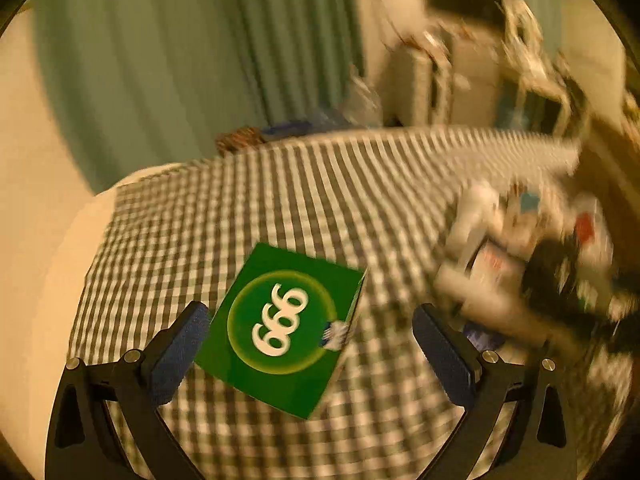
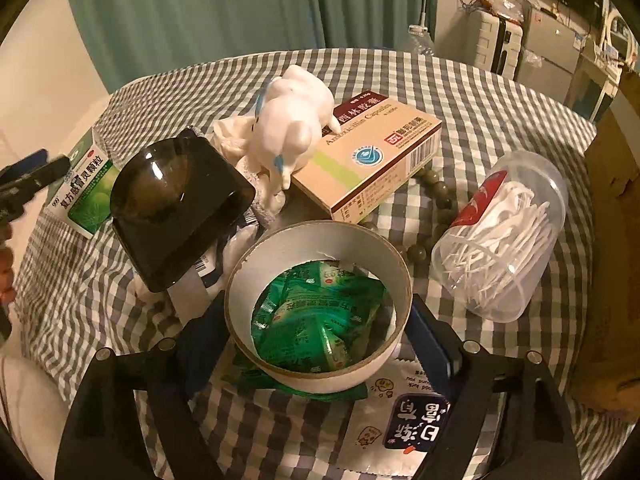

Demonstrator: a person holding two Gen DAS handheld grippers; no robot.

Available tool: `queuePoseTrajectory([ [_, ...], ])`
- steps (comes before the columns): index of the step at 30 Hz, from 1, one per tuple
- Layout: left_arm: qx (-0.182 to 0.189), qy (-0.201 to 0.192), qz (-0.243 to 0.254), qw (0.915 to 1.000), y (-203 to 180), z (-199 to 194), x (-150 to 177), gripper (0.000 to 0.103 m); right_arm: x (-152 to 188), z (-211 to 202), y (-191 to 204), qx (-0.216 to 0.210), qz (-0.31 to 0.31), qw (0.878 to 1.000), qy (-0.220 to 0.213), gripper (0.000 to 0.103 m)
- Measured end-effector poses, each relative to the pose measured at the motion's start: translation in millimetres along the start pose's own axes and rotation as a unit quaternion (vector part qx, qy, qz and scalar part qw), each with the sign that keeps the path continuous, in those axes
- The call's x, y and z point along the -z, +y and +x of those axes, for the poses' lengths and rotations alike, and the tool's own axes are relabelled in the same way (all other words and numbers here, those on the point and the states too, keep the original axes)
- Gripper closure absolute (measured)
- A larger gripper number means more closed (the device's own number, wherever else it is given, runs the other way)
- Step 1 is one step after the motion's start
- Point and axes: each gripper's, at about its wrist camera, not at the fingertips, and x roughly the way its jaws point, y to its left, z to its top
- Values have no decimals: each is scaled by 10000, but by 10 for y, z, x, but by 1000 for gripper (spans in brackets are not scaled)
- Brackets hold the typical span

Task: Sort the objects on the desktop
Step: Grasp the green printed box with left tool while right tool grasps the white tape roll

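Green box: the green box (image 1: 286,330) marked 999 sits between the fingers of my left gripper (image 1: 312,344), over the checked desk (image 1: 280,184). My left jaws stand wide; the left pad is at the box's edge, the right pad well apart from it. I cannot tell whether the box rests on the cloth or is tipped up.
Tape ring: my right gripper (image 2: 316,332) straddles the white ring (image 2: 320,304), green sachets (image 2: 316,320) showing through it. The jaws sit just beside its wall on both sides; I cannot tell whether they press it.
Doing it well: I judge the box is mid-move to its own spot. I should centre it before closing and slow down, since the left view is smeared.
Left view only: the box's printed face and the bare cloth beyond.
Right view only: the clutter — amoxicillin box (image 2: 376,152), white figurine (image 2: 288,124), dark sunglasses (image 2: 176,204), floss-pick jar (image 2: 504,236), bead string (image 2: 436,196), snack packet (image 2: 400,420).
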Motion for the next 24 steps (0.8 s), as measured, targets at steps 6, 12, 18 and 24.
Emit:
queuePoseTrajectory([
  [6, 1, 569, 874, 9945, -13, 389, 48, 0, 4, -30, -83, -62, 153, 9999, -1, 19],
  [12, -98, 541, 771, 9955, -56, 389, 90, 12, 41, -65, -92, -24, 185, 9998, -13, 19],
  [18, -303, 430, 740, 9959, -175, 192, 105, 15, 68, -199, -62, -27, 188, 9997, -123, 19],
  [24, -327, 292, 445, 9980, -255, -223, 9, 15, 112, -498, 4, 10, 138, 9993, -351, 19],
])
